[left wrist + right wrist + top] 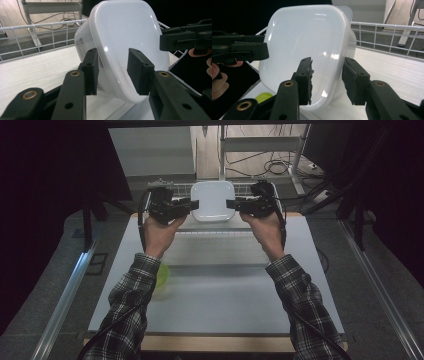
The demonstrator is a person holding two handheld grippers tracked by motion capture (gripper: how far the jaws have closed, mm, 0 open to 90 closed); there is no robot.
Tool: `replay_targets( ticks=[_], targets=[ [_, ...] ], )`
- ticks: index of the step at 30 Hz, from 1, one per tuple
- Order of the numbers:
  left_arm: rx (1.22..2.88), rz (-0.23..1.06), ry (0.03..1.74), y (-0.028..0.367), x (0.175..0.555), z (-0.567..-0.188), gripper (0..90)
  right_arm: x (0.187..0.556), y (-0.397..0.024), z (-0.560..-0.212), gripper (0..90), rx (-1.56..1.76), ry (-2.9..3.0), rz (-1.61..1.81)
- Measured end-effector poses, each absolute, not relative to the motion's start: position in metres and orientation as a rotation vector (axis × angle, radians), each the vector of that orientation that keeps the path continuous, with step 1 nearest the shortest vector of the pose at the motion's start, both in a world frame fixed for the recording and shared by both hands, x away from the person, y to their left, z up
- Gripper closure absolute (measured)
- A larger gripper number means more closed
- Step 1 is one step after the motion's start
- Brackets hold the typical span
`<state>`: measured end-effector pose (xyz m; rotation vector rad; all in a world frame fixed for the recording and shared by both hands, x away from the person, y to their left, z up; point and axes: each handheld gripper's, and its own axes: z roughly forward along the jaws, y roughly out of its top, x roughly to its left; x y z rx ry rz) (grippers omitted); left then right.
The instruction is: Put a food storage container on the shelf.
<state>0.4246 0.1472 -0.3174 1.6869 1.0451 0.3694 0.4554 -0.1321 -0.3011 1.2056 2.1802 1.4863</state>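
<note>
My left claw (192, 205) and right claw (231, 204) stand loosened, one at each side rim of the white tub (212, 200), pads straddling its edges without pressing. The tub rests at the far end of the wire rack (181, 188), so I judge it placed; only drawing back is left. Nearer lies the white table (225, 295), a green thing (162, 274) at left, and cables (275, 166) on the floor beyond.
</note>
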Motion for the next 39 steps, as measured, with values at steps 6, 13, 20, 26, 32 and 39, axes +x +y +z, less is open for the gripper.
replay_targets(
  ticks=[6, 13, 20, 26, 32, 39],
  targets=[
    [1.681, 0.36, 1.053, 0.149, 0.43, -0.319, 55.1, 0.459, -0.129, -0.304, 57.9, 1.206, 2.175, 1.458],
    [1.69, 0.391, 1.081, 0.15, 0.44, -0.32, 53.8, 0.46, -0.127, -0.305, 57.0, 1.21, 2.161, 1.46],
    [1.688, 0.428, 1.095, 0.144, 0.449, -0.32, 53.9, 0.463, -0.128, -0.305, 55.1, 1.219, 2.136, 1.473],
    [1.688, 0.475, 1.084, 0.141, 0.448, -0.32, 48.0, 0.466, -0.129, -0.306, 49.4, 1.223, 2.119, 1.467],
    [1.701, 0.465, 1.029, 0.145, 0.433, -0.313, 37.4, 0.461, -0.135, -0.303, 39.2, 1.179, 2.108, 1.503],
    [1.722, 0.447, 0.956, 0.149, 0.411, -0.319, 24.8, 0.448, -0.141, -0.308, 24.8, 1.113, 2.129, 1.511]
  ],
)
